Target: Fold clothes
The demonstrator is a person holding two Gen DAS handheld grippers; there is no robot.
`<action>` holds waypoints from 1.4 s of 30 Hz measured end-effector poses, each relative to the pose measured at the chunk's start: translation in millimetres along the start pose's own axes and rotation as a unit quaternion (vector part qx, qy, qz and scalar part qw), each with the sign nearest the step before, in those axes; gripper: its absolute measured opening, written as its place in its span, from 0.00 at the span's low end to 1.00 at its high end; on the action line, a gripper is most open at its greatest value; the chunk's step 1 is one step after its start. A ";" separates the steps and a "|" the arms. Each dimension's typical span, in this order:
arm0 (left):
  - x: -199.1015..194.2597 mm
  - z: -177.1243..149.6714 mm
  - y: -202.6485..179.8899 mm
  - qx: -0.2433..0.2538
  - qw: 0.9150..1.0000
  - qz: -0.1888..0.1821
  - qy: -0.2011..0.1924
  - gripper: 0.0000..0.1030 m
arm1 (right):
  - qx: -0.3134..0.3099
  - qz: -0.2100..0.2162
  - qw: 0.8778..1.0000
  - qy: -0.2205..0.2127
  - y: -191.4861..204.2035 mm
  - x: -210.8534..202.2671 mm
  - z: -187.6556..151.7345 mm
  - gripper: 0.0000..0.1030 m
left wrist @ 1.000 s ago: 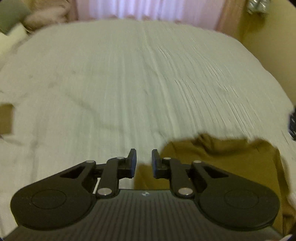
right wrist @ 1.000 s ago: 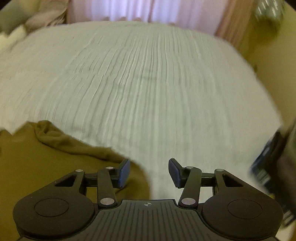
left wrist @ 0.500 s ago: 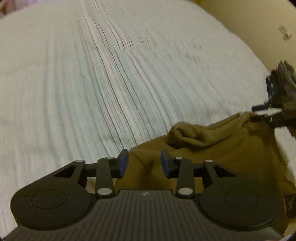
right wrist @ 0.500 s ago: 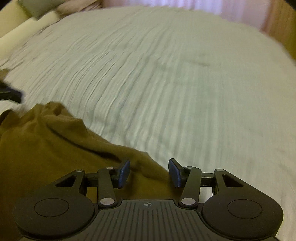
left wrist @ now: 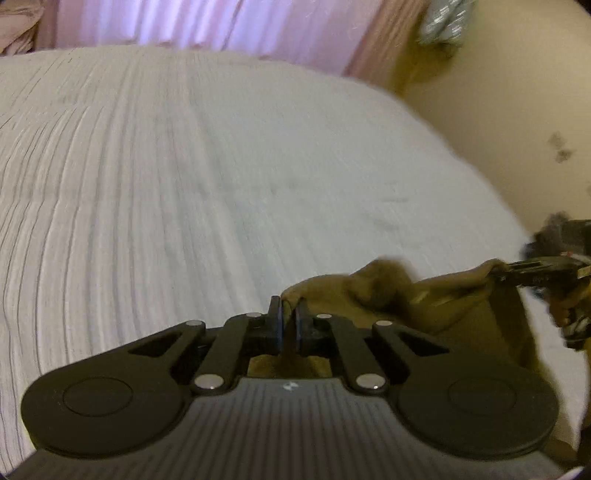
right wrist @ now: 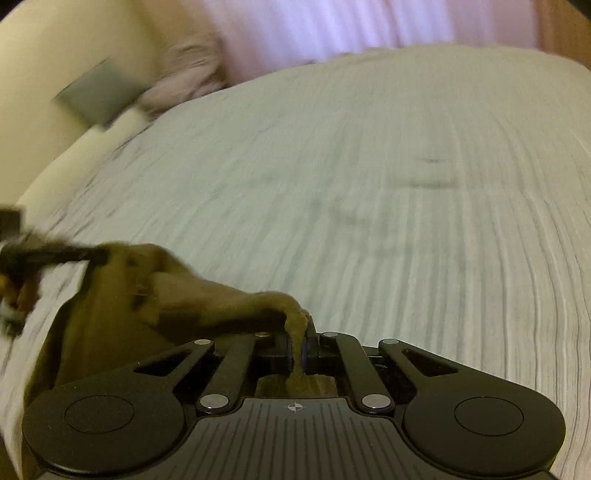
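An olive-brown garment (left wrist: pixel 388 291) lies at the near edge of a white ribbed bedspread (left wrist: pixel 184 184). My left gripper (left wrist: pixel 290 308) has a fold of the garment's edge between its pads, and its jaws are closing on it. In the same view, my right gripper (left wrist: pixel 517 267) pinches the garment's far right corner. In the right wrist view my right gripper (right wrist: pixel 297 334) is shut on a bunched edge of the garment (right wrist: pixel 207 299). The cloth runs left to my left gripper (right wrist: pixel 92 254), which grips the other corner. The garment's lower part is hidden behind the gripper bodies.
The bedspread (right wrist: pixel 369 184) stretches far ahead of both grippers. A pink curtain (left wrist: pixel 184 22) hangs behind the bed, and a beige wall (left wrist: pixel 498 129) is on the right. A grey pillow (right wrist: pixel 96 92) and bedding lie at the far left. A hand (left wrist: pixel 569 306) holds the right gripper.
Both grippers stood open over the garment's edge and have now closed on it. The cloth's top edge is now bunched and pulled up between them.
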State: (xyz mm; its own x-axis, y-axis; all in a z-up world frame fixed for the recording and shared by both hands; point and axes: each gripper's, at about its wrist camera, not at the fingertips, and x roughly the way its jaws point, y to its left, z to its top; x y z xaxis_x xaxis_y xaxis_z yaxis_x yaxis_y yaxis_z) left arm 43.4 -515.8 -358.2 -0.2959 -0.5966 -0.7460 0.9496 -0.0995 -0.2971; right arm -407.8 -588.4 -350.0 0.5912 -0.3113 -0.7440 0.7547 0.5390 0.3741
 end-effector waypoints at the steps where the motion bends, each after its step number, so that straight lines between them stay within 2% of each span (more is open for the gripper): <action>1: 17.0 -2.4 3.1 -0.001 0.999 0.027 0.027 0.10 | 0.037 -0.013 0.999 0.017 -11.5 14.3 -0.6 0.10; 2: 31.7 -4.8 5.2 -0.003 0.997 0.053 0.051 0.13 | 0.078 -0.035 0.995 0.042 -23.5 29.0 -2.4 0.29; 3: 37.6 -6.3 4.6 -0.007 0.996 0.069 0.056 0.16 | 0.112 -0.068 0.990 0.054 -32.2 38.3 -4.7 0.32; 4: 35.3 -6.7 2.3 -0.014 0.996 0.072 0.043 0.16 | 0.131 -0.093 0.986 0.053 -36.1 41.9 -6.3 0.32; 6: 22.2 -7.4 -3.1 -0.025 0.995 0.097 -0.001 0.16 | 0.110 -0.116 0.987 0.003 -24.4 27.0 -7.4 0.33; 8: 6.7 -7.6 -3.0 -0.048 0.991 0.120 -0.034 0.17 | 0.058 -0.141 0.988 -0.028 -5.0 11.7 -10.8 0.33; 9: -0.4 -6.8 -3.9 -0.063 0.991 0.110 -0.042 0.17 | 0.038 -0.126 0.991 -0.029 2.8 5.9 -12.6 0.33; 10: -2.5 -5.8 -7.5 -0.068 0.994 0.082 -0.036 0.16 | 0.024 -0.097 0.995 -0.018 7.5 4.6 -14.2 0.33; 12: 8.7 -8.0 -19.8 -0.051 0.999 0.008 0.007 0.14 | -0.001 -0.040 0.999 0.008 15.9 4.7 -17.8 0.33; 13: 14.3 -9.1 -26.0 -0.042 0.998 -0.029 0.028 0.14 | -0.010 -0.020 0.999 0.030 17.8 12.7 -19.9 0.32; 14: 22.1 -11.1 -31.8 -0.029 0.997 -0.045 0.046 0.14 | -0.020 -0.012 0.998 0.053 20.0 24.7 -21.5 0.32; 16: 44.3 -17.8 -42.4 0.012 0.998 -0.010 0.068 0.14 | -0.032 -0.039 0.996 0.073 19.0 47.8 -23.0 0.32; 17: 51.6 -20.0 -43.2 0.020 0.997 0.012 0.071 0.12 | -0.026 -0.074 0.995 0.065 12.5 55.3 -22.7 0.32; 19: 41.6 -18.6 -29.4 -0.018 0.998 0.050 0.038 0.06 | 0.008 -0.131 0.991 0.028 -0.5 51.5 -21.5 0.32; 20: 26.5 -17.0 -21.2 -0.048 0.997 0.064 0.008 0.07 | 0.028 -0.162 0.986 -0.001 -4.5 39.9 -19.2 0.33; 22: -3.2 -13.9 -7.2 -0.087 0.992 0.088 -0.033 0.18 | 0.062 -0.213 0.974 -0.052 -11.9 15.8 -16.2 0.33; 25: -49.9 -24.9 -1.8 -0.110 0.986 0.113 -0.047 0.22 | 0.082 -0.200 0.973 -0.079 -17.1 -26.7 -24.9 0.33; 30: -117.6 -90.9 -40.5 -0.145 0.983 0.110 -0.010 0.27 | 0.110 -0.202 0.972 -0.046 -2.7 -81.8 -70.8 0.33; 35: -206.4 -191.8 -93.2 -0.196 0.976 0.083 0.052 0.36 | 0.170 -0.179 0.969 -0.008 30.3 -131.4 -124.7 0.33; 39: -261.8 -272.8 -127.5 -0.264 0.960 0.055 0.074 0.46 | 0.199 -0.165 0.966 0.025 55.0 -155.7 -166.2 0.33; 42: -272.2 -305.5 -135.7 -0.322 0.943 0.038 0.072 0.49 | 0.211 -0.161 0.963 0.036 69.0 -169.8 -185.1 0.33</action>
State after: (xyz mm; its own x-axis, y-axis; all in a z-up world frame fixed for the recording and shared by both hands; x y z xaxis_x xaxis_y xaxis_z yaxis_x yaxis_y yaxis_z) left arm -36.3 -96.6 -296.9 -0.2838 -0.4637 -0.8393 0.7234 0.4710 -0.5048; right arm -508.8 -353.5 -300.3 0.2973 -0.3462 -0.8898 0.9531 0.0524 0.2980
